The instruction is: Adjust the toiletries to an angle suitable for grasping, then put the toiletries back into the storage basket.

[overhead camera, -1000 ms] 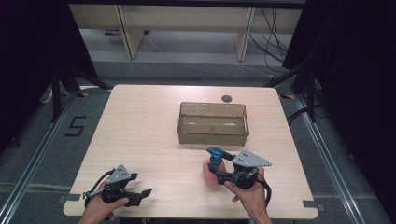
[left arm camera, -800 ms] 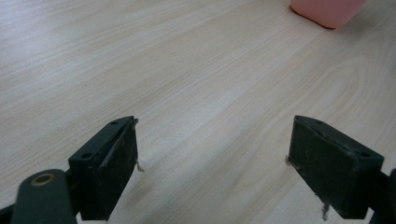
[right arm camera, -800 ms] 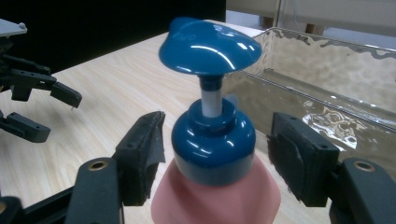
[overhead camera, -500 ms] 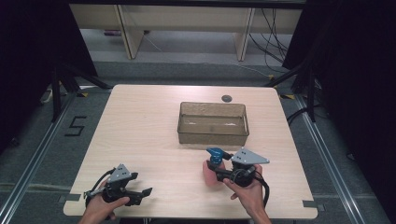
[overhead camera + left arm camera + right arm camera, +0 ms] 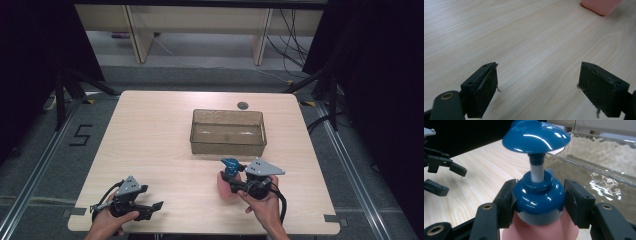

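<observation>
Left gripper [image 5: 150,210]: held in the person's left hand [image 5: 107,222] at the near-left corner of the wooden table [image 5: 150,135]. Jaws are spread wide with nothing between them; the left gripper view confirms bare tabletop in the gap and the black pads [image 5: 486,86] set well apart. The pink base of the bottle appears at the far upper right of that view.

Centre-right, near edge: a pink pump bottle [image 5: 227,182] with a blue pump head [image 5: 231,164] stands upright on the table, just in front of the bin and apart from it.

Right gripper [image 5: 235,184]: held in the person's right hand [image 5: 262,207], grey three-cornered plate on top. Its jaws are closed against the bottle's blue collar [image 5: 538,200], one pad on each side, as the right gripper view shows. The pump head [image 5: 536,136] rises above the collar on a white stem.

Behind the bottle: a clear rectangular plastic bin [image 5: 227,145] sits right of the table's centre, with its rippled wall visible in the right gripper view [image 5: 604,165]. Nothing is discernible inside it.

Far edge: a small dark round disc [image 5: 243,105] lies just beyond the bin; its nature cannot be determined.
</observation>
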The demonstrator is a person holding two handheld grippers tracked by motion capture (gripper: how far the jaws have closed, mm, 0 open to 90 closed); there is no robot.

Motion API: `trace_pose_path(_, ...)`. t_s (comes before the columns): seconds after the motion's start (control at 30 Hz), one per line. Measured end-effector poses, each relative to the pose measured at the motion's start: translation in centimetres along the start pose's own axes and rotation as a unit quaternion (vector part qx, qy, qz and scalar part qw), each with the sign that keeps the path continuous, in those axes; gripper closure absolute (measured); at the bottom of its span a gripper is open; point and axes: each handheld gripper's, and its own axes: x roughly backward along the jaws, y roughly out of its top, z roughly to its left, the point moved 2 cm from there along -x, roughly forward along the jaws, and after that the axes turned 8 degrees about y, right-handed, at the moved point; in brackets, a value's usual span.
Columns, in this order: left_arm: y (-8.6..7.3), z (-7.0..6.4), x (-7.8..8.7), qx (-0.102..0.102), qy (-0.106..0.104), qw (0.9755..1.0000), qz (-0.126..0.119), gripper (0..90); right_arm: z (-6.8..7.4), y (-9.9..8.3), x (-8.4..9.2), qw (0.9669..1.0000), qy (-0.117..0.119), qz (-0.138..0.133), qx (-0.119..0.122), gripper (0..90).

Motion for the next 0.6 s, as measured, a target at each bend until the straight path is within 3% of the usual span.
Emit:
trace_pose_path(0.07, 0.03, -0.04, 0.05, 0.001, -0.003, 1.0, -0.001, 15.2, 0.17, -0.01, 0.02, 1.0, -0.003, 0.001, -0.002, 47.6)
trace_pose_path(0.17, 0.08, 0.11, 0.12, -0.004, -0.005, 1.0, 0.002, 15.2, 0.24, 0.15, 0.02, 0.9997, -0.014, 0.001, 0.021, 49.2)
trace_pose_path(0.27, 0.01, 0.03, 0.04, -0.001, -0.002, 1.0, -0.001, 15.2, 0.69, 0.36, -0.09, 0.9996, -0.015, 0.002, 0.025, 52.8)
trace_pose_path(0.3, -0.02, 0.02, 0.04, -0.001, -0.002, 1.0, -0.001, 15.2, 0.79, 0.45, 0.0, 0.999, -0.027, 0.009, 0.036, 52.9)
trace_pose_path(0.33, -0.04, -0.1, -0.04, 0.007, -0.003, 0.9999, -0.007, 15.2, 0.74, 0.49, -0.09, 0.9986, -0.03, 0.002, 0.044, 53.0)
trace_pose_path(0.43, 0.05, 0.0, 0.1, 0.002, -0.006, 1.0, -0.003, 15.2, 1.02, 0.48, -0.11, 0.9988, -0.035, 0.004, 0.034, 53.1)
trace_pose_path(0.6, 0.06, -0.07, 0.02, 0.001, -0.004, 1.0, -0.009, 15.2, 0.88, 0.8, 0.01, 0.9984, -0.041, 0.006, 0.038, 53.2)
